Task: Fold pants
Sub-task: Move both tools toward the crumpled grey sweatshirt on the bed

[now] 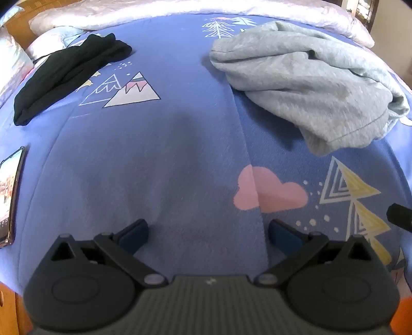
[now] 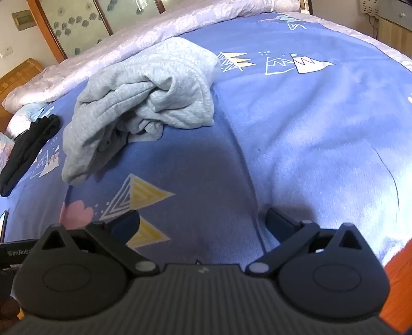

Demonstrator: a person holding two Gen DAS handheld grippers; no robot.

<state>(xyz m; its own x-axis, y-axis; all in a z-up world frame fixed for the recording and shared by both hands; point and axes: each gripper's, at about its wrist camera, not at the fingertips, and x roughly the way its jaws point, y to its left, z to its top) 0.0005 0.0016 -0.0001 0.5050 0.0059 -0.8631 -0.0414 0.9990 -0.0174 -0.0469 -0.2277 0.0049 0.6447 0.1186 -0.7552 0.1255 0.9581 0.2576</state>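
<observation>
Crumpled grey pants hide their legs, apparently.

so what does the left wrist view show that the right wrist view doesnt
Only the left wrist view: a phone with a lit screen lying flat at the bed's left edge, and the open left gripper.

Only the right wrist view: a wood-framed patterned glass door, a white wall panel, and the open right gripper.

Both: crumpled grey sweatpants, a bundled black garment, and the blue mountain-print bedsheet, with neither gripper holding anything.
</observation>
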